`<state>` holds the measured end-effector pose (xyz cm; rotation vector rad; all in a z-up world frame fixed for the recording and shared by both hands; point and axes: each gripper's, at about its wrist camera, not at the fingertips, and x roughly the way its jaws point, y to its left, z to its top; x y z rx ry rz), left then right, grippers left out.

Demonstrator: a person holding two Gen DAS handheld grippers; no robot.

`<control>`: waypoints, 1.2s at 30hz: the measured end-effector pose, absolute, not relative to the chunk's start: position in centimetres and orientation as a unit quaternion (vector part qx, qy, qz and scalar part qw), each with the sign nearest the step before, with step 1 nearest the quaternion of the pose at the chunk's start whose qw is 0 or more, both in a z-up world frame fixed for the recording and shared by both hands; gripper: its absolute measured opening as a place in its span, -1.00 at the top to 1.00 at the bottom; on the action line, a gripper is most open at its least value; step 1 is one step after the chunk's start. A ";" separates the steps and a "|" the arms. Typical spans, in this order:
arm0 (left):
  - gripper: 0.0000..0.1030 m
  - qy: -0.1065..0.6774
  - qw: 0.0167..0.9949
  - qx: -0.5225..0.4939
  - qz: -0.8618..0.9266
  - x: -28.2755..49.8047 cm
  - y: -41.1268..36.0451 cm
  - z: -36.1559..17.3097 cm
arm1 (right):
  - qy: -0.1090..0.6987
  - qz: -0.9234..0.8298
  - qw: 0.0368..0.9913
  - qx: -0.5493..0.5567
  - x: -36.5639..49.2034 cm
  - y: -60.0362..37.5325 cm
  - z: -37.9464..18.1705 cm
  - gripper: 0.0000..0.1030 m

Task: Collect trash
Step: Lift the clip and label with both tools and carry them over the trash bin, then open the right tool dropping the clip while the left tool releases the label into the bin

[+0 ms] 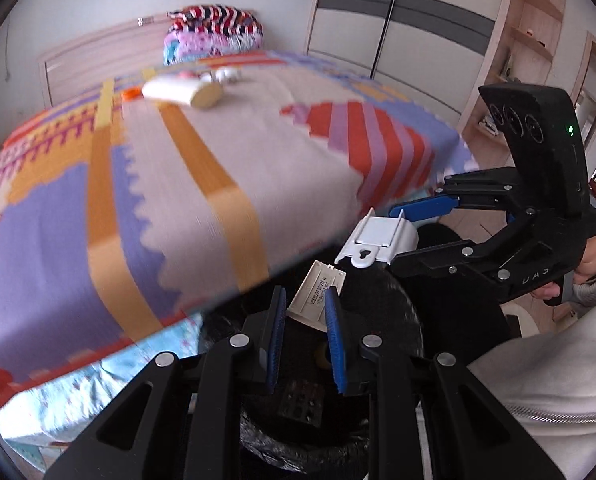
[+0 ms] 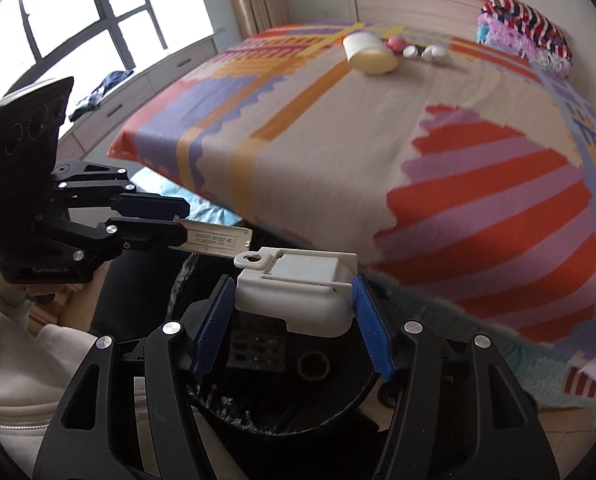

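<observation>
Grippers over the bin, read left to right. Left gripper (image 1: 305,312): its blue pads are closed on a flat white panel (image 1: 317,294) printed with a line of small code; the panel's long axis runs forward along the fingers and juts out past the tips. Right gripper (image 2: 294,312): its jaws stand about half apart and clamp a boxy white plastic housing (image 2: 298,292) by its two short ends, so that its long axis lies across the fingers, with a keyhole tab at its left end. Panel and housing nearly meet tip to tip but appear apart. Black-lined trash bin (image 2: 282,408): directly beneath both loads, beside the near edge of the bed (image 2: 337,140), its dark liner already holding a black slotted item. Judgement: both pieces hang above the bin mouth, so the coming move turns on release rather than reach; neither hand is clearly nearer. Unfinished work: a pale cylindrical container (image 2: 367,54) and several small round objects (image 2: 425,52) lie well apart near the far edge of the bed, below the folded bedding (image 2: 525,28).
</observation>
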<state>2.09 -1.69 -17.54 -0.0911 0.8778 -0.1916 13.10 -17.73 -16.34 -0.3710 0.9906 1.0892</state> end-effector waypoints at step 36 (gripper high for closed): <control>-0.14 0.571 0.814 -0.057 -0.089 4.2 -3.7 -28.4 | 0.552 0.460 0.655 -0.233 11.8 -14.1 -27.4 -0.17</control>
